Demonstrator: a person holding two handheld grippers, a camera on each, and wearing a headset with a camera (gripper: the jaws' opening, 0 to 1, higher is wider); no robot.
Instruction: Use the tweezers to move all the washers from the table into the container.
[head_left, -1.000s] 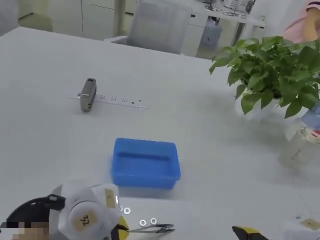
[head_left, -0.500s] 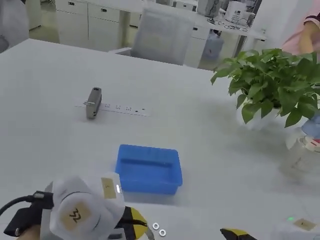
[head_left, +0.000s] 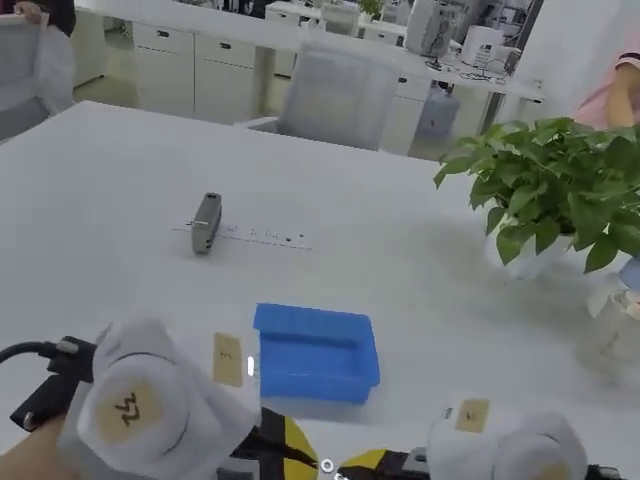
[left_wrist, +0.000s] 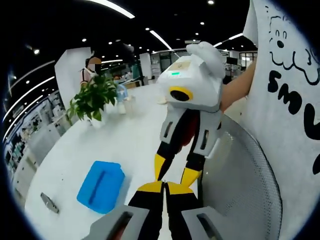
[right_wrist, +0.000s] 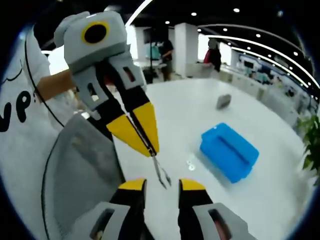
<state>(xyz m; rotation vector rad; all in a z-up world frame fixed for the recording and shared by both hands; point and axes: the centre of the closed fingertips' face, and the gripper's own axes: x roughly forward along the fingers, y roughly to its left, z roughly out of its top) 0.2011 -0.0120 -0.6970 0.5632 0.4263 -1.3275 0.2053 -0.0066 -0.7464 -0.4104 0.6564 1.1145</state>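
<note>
The left gripper (right_wrist: 150, 148) has its jaws pinched tight on the tweezers (right_wrist: 161, 174), whose slightly parted tips point down over the white table (right_wrist: 180, 107). The right gripper (right_wrist: 162, 186) hovers close by, jaws narrowly apart, gripping nothing. Small washers (right_wrist: 190, 163) lie near the tweezers' tips. The blue container (right_wrist: 229, 150) stands just beyond, farther away.

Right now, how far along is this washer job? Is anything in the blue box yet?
Barely begun. Done: the tweezers are picked up, pinched in the left claw. In hand: their tips point down between the fingers of the open right claw, with no washer visible in them. Left: the washers lie on the table beside the blue box, and I see none inside it.
</note>
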